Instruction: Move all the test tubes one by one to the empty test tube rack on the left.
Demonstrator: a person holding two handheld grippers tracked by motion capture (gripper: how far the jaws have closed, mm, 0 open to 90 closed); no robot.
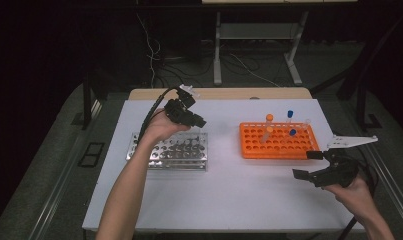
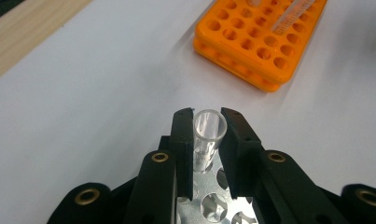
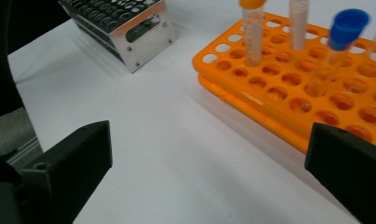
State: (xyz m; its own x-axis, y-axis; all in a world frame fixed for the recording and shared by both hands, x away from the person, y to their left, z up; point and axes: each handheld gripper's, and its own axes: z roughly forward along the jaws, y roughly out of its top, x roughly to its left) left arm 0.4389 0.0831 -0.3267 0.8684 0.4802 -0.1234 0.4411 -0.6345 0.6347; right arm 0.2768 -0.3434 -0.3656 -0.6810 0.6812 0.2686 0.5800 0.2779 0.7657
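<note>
My left gripper (image 2: 208, 122) is shut on a clear, capless tube (image 2: 207, 140), held upright just over the steel rack (image 2: 212, 204). In the high view the left gripper (image 1: 197, 120) hovers above the far edge of that steel rack (image 1: 154, 156). An orange rack (image 1: 253, 146) stands to the right, holding an orange-capped tube (image 1: 269, 118), two blue-capped tubes (image 1: 290, 114) and one more tube. My right gripper (image 1: 307, 164) stands wide open by the orange rack's near right corner, nothing between its jaws. From the right gripper (image 3: 209, 172) I see the orange rack (image 3: 251, 95) and a blue-capped tube (image 3: 346, 28).
A white sheet (image 1: 239, 200) covers the table, with bare room between the two racks and along the front. A wooden strip (image 1: 219, 93) runs along the far edge. Cables and desk legs lie on the floor beyond. The steel rack (image 3: 129, 28) sits far left in the right gripper view.
</note>
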